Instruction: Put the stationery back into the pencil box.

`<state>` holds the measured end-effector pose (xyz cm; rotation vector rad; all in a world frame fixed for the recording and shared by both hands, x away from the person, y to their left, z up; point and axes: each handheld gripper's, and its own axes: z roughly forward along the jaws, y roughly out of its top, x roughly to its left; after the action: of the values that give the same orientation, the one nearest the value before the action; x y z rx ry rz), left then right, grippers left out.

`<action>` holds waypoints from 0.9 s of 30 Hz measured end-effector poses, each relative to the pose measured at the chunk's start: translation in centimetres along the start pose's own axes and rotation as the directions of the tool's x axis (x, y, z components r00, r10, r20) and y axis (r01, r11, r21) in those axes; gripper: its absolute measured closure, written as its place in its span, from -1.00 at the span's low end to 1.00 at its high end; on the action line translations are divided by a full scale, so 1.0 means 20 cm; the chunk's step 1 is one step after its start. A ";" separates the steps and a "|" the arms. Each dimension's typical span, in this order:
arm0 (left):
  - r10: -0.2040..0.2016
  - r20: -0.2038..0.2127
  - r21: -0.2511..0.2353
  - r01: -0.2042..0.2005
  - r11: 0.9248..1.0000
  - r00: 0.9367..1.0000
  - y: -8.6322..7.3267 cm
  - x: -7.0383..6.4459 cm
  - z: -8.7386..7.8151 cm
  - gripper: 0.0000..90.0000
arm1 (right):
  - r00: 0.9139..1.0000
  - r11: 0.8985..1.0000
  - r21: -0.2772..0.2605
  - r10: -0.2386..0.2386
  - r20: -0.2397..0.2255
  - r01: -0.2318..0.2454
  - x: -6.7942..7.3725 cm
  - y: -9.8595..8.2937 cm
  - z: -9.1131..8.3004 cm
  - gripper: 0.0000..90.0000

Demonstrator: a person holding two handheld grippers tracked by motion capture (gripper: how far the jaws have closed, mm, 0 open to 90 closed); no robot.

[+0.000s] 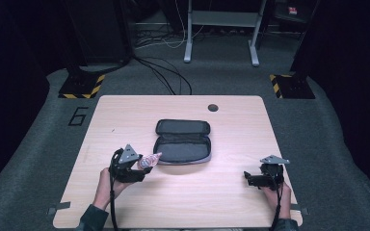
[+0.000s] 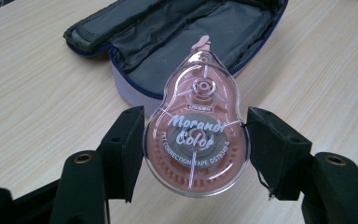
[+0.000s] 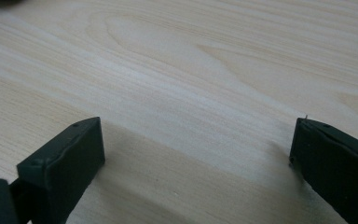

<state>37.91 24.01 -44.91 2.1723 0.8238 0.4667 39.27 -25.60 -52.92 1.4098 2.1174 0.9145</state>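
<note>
Pink correction tape clamped in left gripper beside open pouch; right gripper jaws spread over bare wood.

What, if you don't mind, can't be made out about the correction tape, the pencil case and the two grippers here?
- Correction tape: high view, too small to read; left gripper view, tip overlaps the pencil case.
- Pencil case far end: cut by top edge.
- Right gripper: jaw bases cut by frame.
</note>
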 end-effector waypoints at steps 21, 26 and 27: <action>0.009 0.006 0.016 -0.009 1.000 1.000 0.13 0.05 0.13 -0.13 | 1.000 1.000 0.006 -0.002 0.000 0.002 0.00 0.00 0.00 -0.94; 0.009 0.009 0.019 -0.009 1.000 1.000 0.17 0.07 0.17 -0.13 | 1.000 1.000 0.005 -0.004 0.000 0.004 0.00 0.00 0.00 -0.94; 0.009 0.009 0.019 -0.009 1.000 1.000 0.17 0.07 0.17 -0.13 | 1.000 1.000 0.005 -0.004 0.000 0.004 0.00 0.00 0.00 -0.94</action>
<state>42.14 21.41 -44.51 2.1950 0.8166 0.4548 39.33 -25.59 -52.89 1.4080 2.1234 0.9082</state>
